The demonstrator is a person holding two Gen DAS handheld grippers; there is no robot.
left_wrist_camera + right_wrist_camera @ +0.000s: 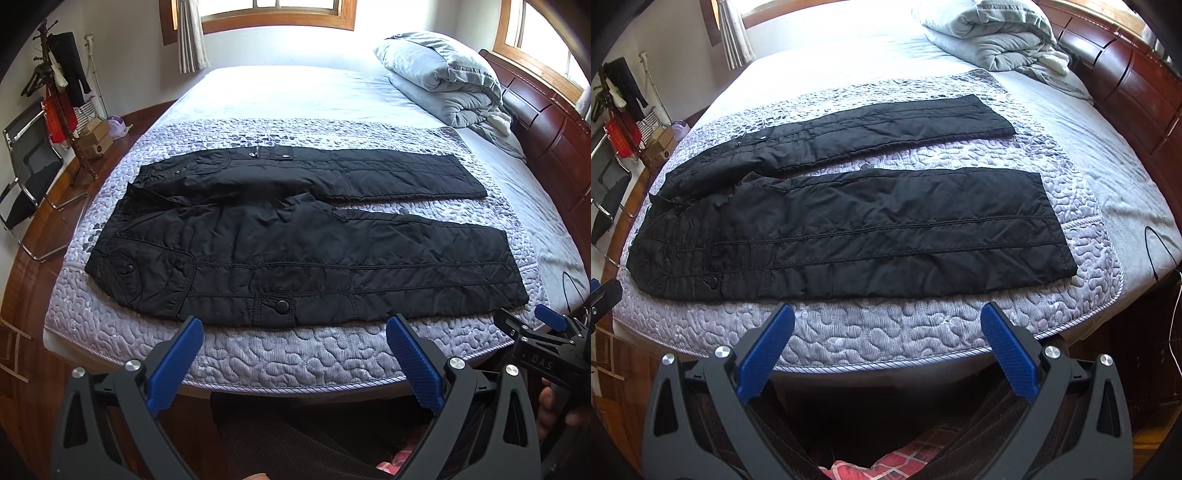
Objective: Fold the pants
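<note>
Black quilted pants [295, 254] lie flat on the lilac quilted mattress pad [280, 354], waist to the left, the two legs spread apart and pointing right. They also show in the right wrist view [871, 229]. My left gripper [295, 325] is open and empty, above the near bed edge just short of the near leg's side seam. My right gripper [886, 314] is open and empty, also at the near edge, before the near leg. The right gripper also shows in the left wrist view [546, 325] at the right.
A folded grey duvet and pillow [443, 77] lie at the head of the bed by the dark wooden headboard [546, 129]. A coat rack [59, 92] and a folding chair [26, 177] stand on the wooden floor at left. A black cable [1160, 251] lies at the right.
</note>
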